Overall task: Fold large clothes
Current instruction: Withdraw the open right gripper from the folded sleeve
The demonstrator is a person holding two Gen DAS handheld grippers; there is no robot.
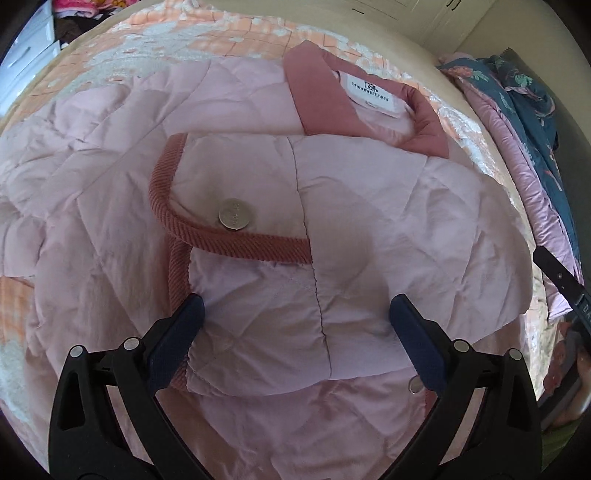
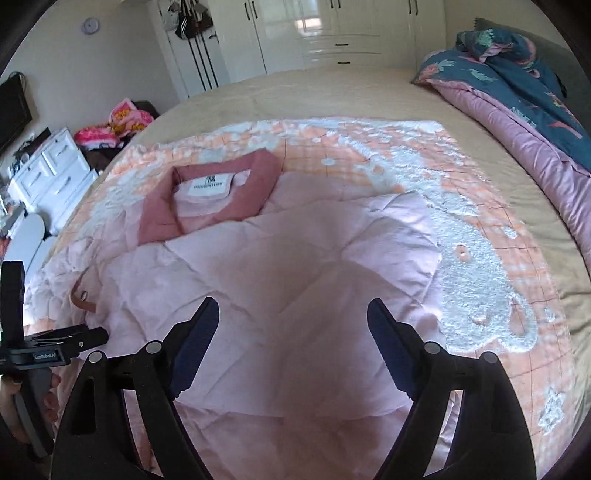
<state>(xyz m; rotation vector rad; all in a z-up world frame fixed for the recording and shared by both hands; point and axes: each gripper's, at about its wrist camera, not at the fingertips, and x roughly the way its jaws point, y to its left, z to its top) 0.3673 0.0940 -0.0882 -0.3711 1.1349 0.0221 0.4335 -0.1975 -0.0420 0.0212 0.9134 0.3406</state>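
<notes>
Two wrist views of a pale pink quilted jacket (image 1: 258, 177) laid on a peach-and-white patterned blanket (image 2: 461, 206) on a bed (image 2: 332, 88). We could not see the jacket whole in either view: its lower part ran under the grippers and out of frame, and the lettering on its white neck label (image 1: 373, 94) was too small for us to read with confidence. In the left wrist view we counted two metal snap buttons, one (image 1: 232, 218) on a folded-over panel edged with dusty-rose ribbed trim (image 1: 162, 192), the other (image 1: 415, 386) half hidden behind the gripper's finger. The dusty-rose collar (image 2: 221, 192) lay at the far end of the garment.

The left gripper (image 1: 295, 317) stood with its jaws wide apart just above the folded panel, nothing clamped between them; whether the pads touched the cloth we could not tell. The right gripper (image 2: 291, 325) likewise stood wide, its jaws spread over the quilted body of the jacket and holding nothing.

At the left edge of the right wrist view we saw part of the other gripper's black frame and a few fingers (image 2: 50, 398) of the hand on its handle, both cut off by the frame. Beyond the blanket lay a dark blue floral duvet with pink lining (image 2: 517, 92), a white wardrobe (image 2: 332, 33), a white chest of drawers (image 2: 51, 173) and a heap of bright pink clothes (image 2: 118, 122), none of them touching the jacket.
</notes>
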